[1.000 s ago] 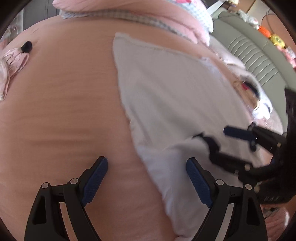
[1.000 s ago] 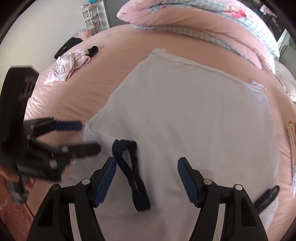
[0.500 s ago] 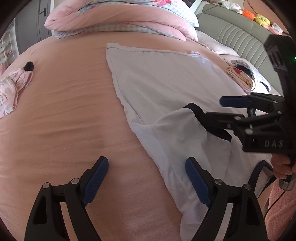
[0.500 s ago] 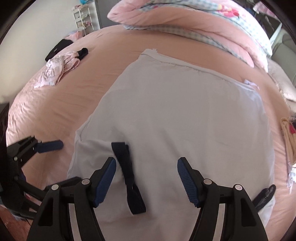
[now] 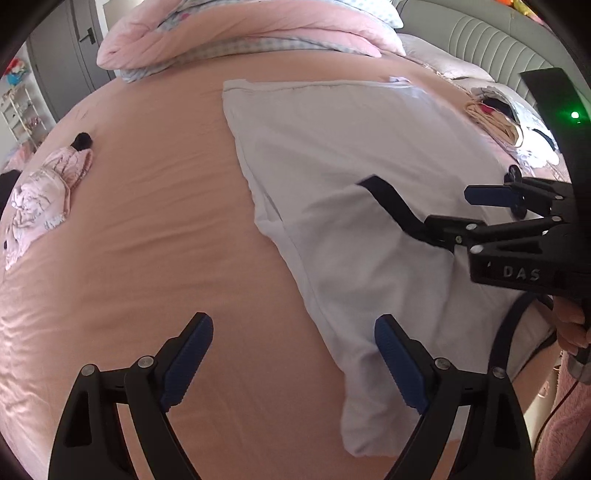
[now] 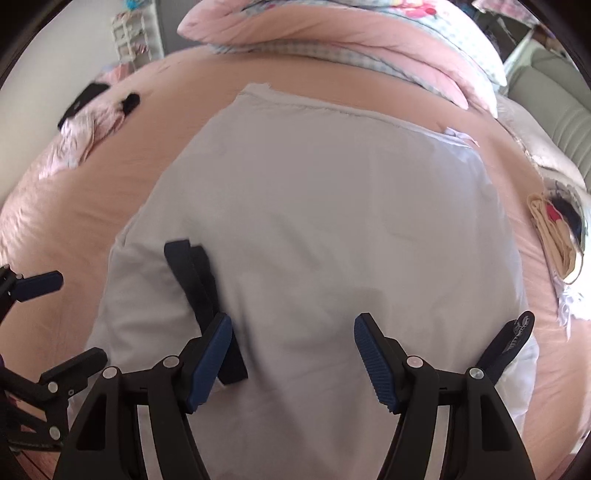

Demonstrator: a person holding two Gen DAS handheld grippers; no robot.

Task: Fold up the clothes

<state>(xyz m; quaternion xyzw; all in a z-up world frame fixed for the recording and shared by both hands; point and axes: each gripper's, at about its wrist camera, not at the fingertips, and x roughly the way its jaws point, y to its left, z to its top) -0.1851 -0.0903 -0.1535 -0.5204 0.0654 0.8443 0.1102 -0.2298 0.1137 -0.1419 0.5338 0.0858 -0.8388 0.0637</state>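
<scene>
A white T-shirt (image 5: 332, 155) (image 6: 332, 206) with navy trim lies flat on the pink bed sheet (image 5: 155, 229). One sleeve is folded in over the body, and its navy cuff (image 6: 192, 277) (image 5: 388, 199) lies on top. My left gripper (image 5: 293, 360) hovers over the shirt's near left edge. Its jaws are opening, with only sheet and the shirt's hem below them. It also shows at the left edge of the right wrist view, left gripper (image 6: 55, 325). My right gripper (image 6: 291, 362) (image 5: 480, 214) stands open low over the shirt, its left finger beside the cuff's end.
A rolled pink quilt (image 5: 240, 33) (image 6: 351, 40) lies across the far side. A crumpled pink garment (image 5: 40, 195) (image 6: 88, 125) lies at the left, a small pile of clothes (image 6: 554, 236) (image 5: 498, 122) at the right. A grey padded headboard (image 5: 491, 40) stands behind.
The left gripper has drawn away to the left, off the sleeve, which now lies folded on the shirt. The right gripper has shifted over the shirt toward the navy cuff.
</scene>
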